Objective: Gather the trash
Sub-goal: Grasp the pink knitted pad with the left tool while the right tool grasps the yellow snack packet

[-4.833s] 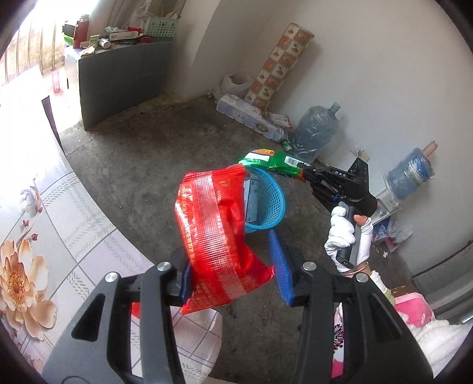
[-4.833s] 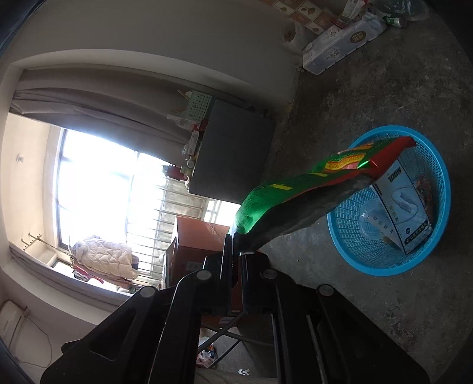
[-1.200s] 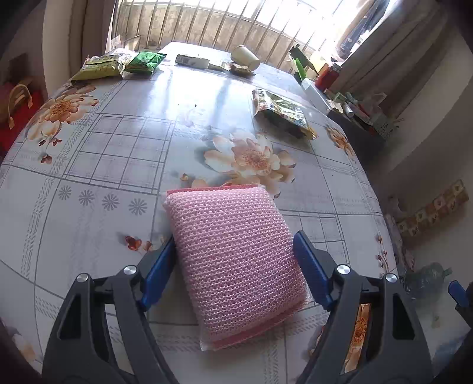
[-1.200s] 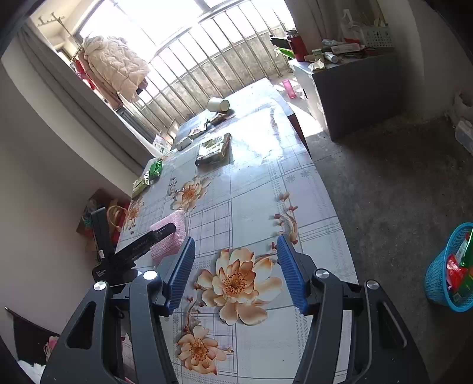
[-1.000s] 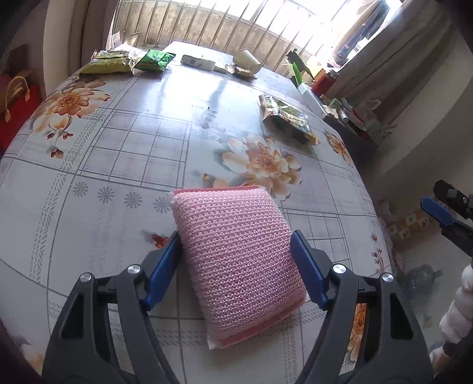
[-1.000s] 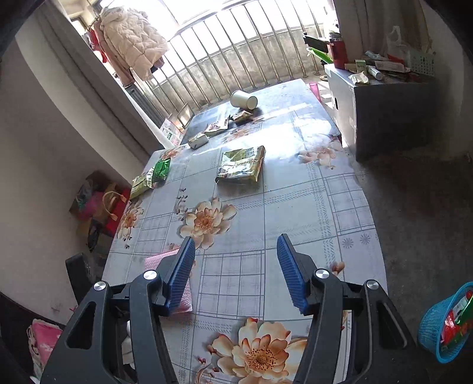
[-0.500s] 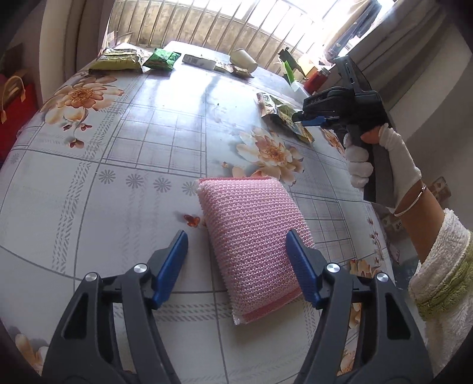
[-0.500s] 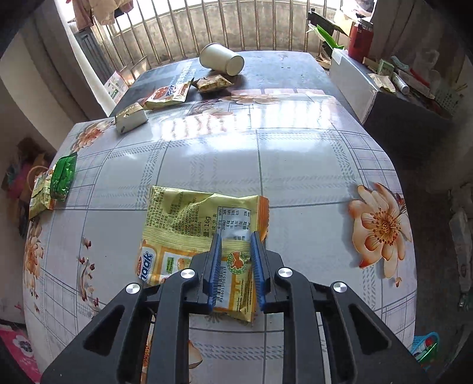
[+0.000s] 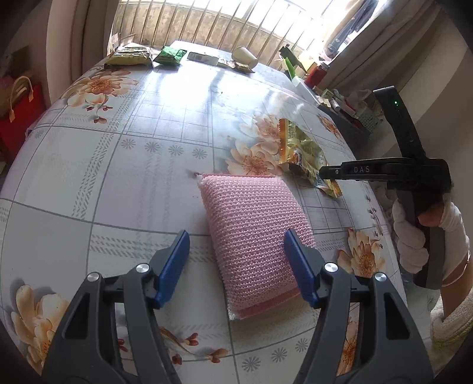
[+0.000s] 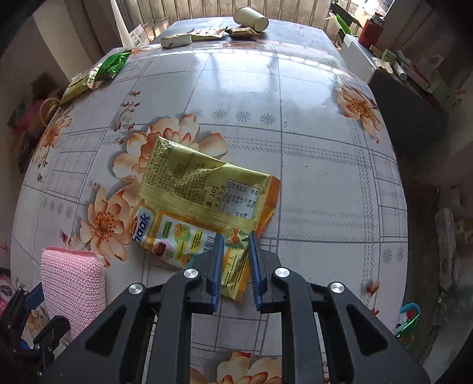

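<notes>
The worktop (image 10: 310,141), covered in a glossy flowered cloth, carries scattered wrappers, a tipped paper cup (image 10: 250,18) at its far end and, nearer, a pink knitted scouring pad (image 9: 254,233) and a yellow snack packet (image 10: 204,201). A blue basket (image 10: 409,320) with trash in it is glimpsed on the floor beyond the worktop's near right edge.

The pink pad is judged to be soft, light and springy; a squeeze across its two long sides is likely to hold, and its knitted surface should not slip. It lies flat on the worktop near the front edge.

The yellow packet is judged to be very light, thin and crinkly, its film slick; it appears flattened and empty. A pinch on the sealed corner is the sensible hold, since the flat body offers nothing to close on against the worktop. One end is seen lifted slightly off the cloth.

The right gripper (image 10: 235,267) is pointed steeply down and its fingers have just been closing; they are nearly together, with the packet's near corner pinched between the blue pads. It is held by a white-gloved hand (image 9: 425,236).

The left gripper (image 9: 236,263) is angled down over the pad. Its fingers have just been closing too, yet stand wide, the right one at the pad's side and the left one apart from it; nothing is gripped.
</notes>
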`<control>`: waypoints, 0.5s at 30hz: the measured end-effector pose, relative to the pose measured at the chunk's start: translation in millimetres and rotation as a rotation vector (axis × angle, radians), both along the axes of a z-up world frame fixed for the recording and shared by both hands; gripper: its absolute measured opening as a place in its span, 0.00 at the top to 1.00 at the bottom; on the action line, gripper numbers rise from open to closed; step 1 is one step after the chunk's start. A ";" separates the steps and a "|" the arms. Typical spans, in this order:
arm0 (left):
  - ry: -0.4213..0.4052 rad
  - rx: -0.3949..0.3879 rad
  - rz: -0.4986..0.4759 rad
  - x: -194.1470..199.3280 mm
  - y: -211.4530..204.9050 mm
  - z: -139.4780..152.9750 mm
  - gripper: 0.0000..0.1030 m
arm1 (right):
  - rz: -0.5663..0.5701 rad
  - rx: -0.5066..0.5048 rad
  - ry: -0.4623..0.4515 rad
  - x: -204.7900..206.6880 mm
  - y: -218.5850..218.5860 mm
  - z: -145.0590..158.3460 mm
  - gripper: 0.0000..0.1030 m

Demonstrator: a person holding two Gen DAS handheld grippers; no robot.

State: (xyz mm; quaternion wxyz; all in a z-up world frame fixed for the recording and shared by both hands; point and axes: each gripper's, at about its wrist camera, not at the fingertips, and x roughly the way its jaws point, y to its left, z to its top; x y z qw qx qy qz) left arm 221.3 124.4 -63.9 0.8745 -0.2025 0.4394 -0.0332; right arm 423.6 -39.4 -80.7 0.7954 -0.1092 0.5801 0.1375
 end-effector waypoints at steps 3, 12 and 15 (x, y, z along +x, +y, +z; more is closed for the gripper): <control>0.003 0.003 -0.026 -21.2 -8.3 1.1 0.39 | 0.004 0.015 0.017 -54.5 -15.0 1.4 0.83; -0.021 0.035 -0.115 -83.4 -46.1 0.0 0.38 | -0.067 0.176 0.032 -175.9 -62.4 8.7 0.82; -0.024 0.073 -0.114 -83.2 -52.1 3.1 0.38 | -0.128 0.276 0.000 -174.8 -82.9 22.2 0.75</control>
